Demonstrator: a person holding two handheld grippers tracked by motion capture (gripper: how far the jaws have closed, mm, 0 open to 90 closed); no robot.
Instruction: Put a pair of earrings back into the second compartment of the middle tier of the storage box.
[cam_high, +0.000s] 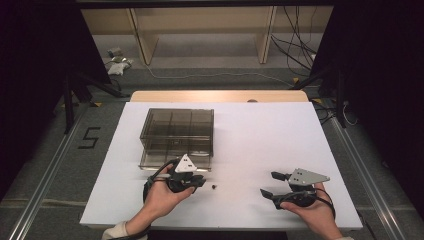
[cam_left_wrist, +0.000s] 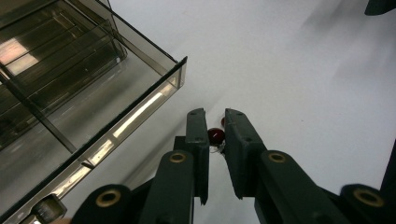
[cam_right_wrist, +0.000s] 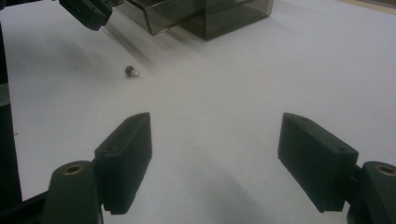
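Beside the open drawer (cam_left_wrist: 140, 100) | left gripper (cam_left_wrist: 215, 122) nearly closed around red bead (cam_left_wrist: 215, 135) | right gripper (cam_right_wrist: 215, 154) wide open, empty | next: pinch firmly, lift.

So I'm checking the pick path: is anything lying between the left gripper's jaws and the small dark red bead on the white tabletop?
Nothing visible does. The bead lies on bare white tabletop just past the tips of the left gripper, whose jaws stand narrowly apart. The smoky plastic organizer box sits off to one side.

1 smoky plastic drawer box (cam_high: 177, 132), 1 small dark red bead (cam_high: 214, 187), 2 tools.
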